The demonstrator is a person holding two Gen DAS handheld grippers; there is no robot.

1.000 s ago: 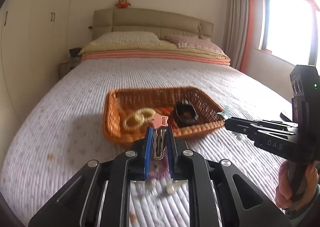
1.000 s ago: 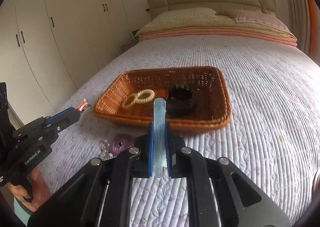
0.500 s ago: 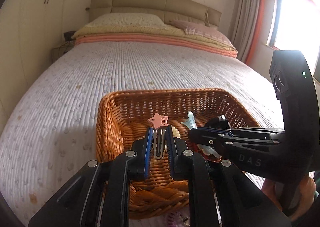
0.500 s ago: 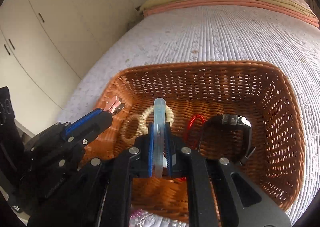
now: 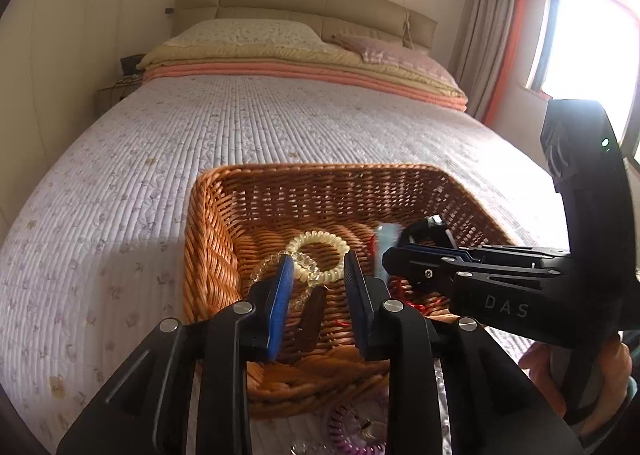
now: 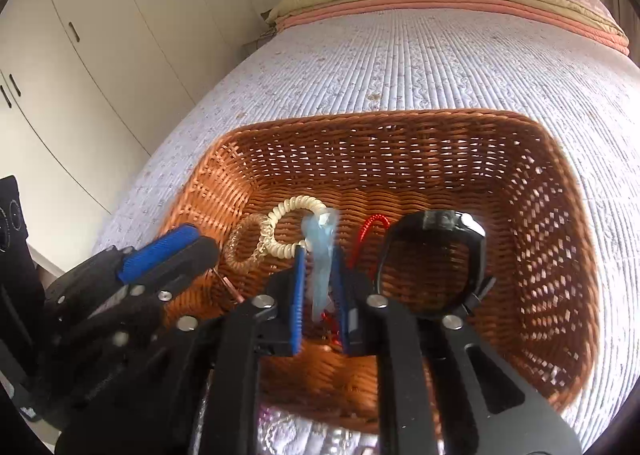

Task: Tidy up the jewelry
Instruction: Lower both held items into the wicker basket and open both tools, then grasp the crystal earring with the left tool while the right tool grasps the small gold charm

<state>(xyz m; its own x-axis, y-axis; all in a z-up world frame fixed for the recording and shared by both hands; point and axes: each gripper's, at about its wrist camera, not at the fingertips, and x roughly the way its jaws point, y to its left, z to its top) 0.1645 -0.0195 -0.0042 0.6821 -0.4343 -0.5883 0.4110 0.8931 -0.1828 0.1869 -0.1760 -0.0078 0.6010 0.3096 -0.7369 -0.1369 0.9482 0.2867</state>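
A wicker basket (image 5: 208, 239) (image 6: 560, 215) sits on the bed. In it lie a cream spiral hair tie (image 5: 320, 243) (image 6: 288, 211), a clear bracelet (image 6: 244, 243), a red cord (image 6: 370, 231) and a black watch (image 6: 436, 259). My left gripper (image 5: 318, 267) is open over the basket; the pink hair clip (image 5: 310, 319), blurred, drops between its fingers. My right gripper (image 6: 319, 259) is open too, and the pale blue hair clip (image 6: 322, 255), blurred, is falling from it. The right gripper also shows in the left wrist view (image 5: 404, 251), close beside the left one.
A purple spiral hair tie (image 5: 352, 427) and clear beads (image 6: 276, 431) lie on the quilt (image 5: 120, 215) just in front of the basket. White wardrobes (image 6: 100, 55) stand left of the bed, a window (image 5: 592, 35) to the right.
Both grippers moved forward over the basket and opened. The pink clip and the blue clip have left the fingers and are dropping into the basket.
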